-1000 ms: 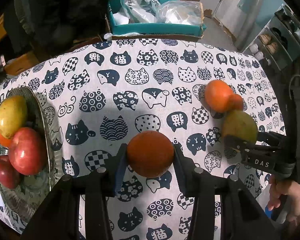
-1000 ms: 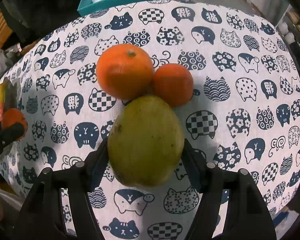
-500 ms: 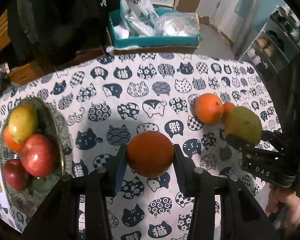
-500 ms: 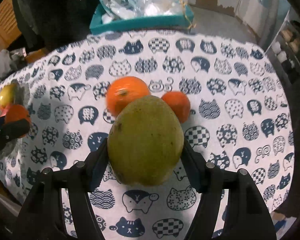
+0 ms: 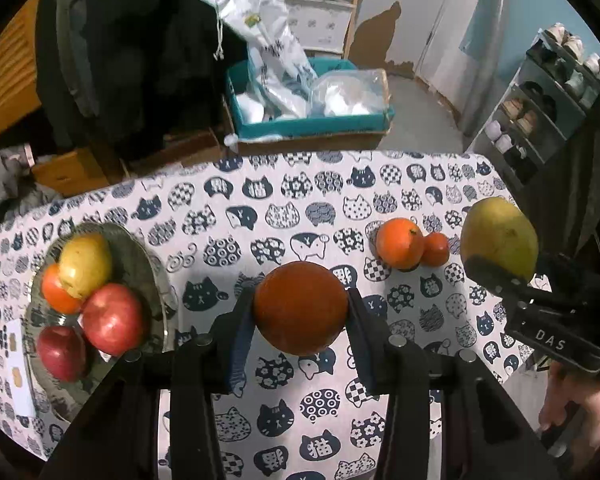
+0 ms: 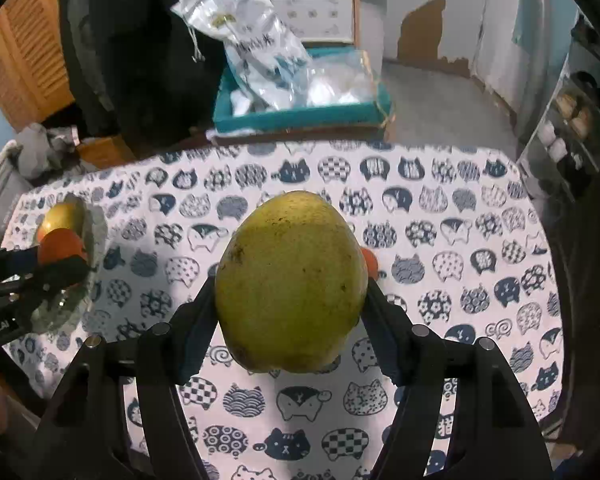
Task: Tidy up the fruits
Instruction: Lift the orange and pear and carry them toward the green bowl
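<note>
Left claw clamped on round dark-orange fruit, right claw gripping big yellow-green pear-shaped fruit, both w/ cat-print counter below, glass fruit bowl at 9 o'clock.

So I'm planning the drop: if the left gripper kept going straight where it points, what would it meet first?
Probably bare tablecloth beyond the held orange; the bowl sits off left.

Pear hides most of small orange behind.
</note>
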### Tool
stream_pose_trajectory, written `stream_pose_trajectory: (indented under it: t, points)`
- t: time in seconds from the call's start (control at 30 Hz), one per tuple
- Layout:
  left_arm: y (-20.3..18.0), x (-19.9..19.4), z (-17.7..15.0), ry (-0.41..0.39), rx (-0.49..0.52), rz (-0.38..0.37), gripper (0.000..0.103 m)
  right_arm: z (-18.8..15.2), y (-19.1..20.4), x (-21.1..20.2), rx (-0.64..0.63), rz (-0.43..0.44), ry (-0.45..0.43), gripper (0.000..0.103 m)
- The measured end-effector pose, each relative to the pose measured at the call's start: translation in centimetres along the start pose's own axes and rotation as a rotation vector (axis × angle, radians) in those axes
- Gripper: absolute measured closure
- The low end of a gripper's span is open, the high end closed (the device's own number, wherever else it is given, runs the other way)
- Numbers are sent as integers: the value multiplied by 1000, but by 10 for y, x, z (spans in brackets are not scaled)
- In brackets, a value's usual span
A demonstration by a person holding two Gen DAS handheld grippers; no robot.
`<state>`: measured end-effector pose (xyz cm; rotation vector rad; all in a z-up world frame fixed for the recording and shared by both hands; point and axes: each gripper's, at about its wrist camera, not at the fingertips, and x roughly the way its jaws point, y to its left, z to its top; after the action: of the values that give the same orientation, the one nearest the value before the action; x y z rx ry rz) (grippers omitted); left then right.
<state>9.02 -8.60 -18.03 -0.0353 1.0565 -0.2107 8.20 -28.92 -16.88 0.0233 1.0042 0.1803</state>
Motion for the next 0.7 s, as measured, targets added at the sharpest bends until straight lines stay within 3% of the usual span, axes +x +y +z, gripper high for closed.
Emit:
stream_pose_trajectory:
  t: [0.7]
  points:
    - [2,-77,4,-194,26,54,58,18,24,-80,-64,2,-202,34]
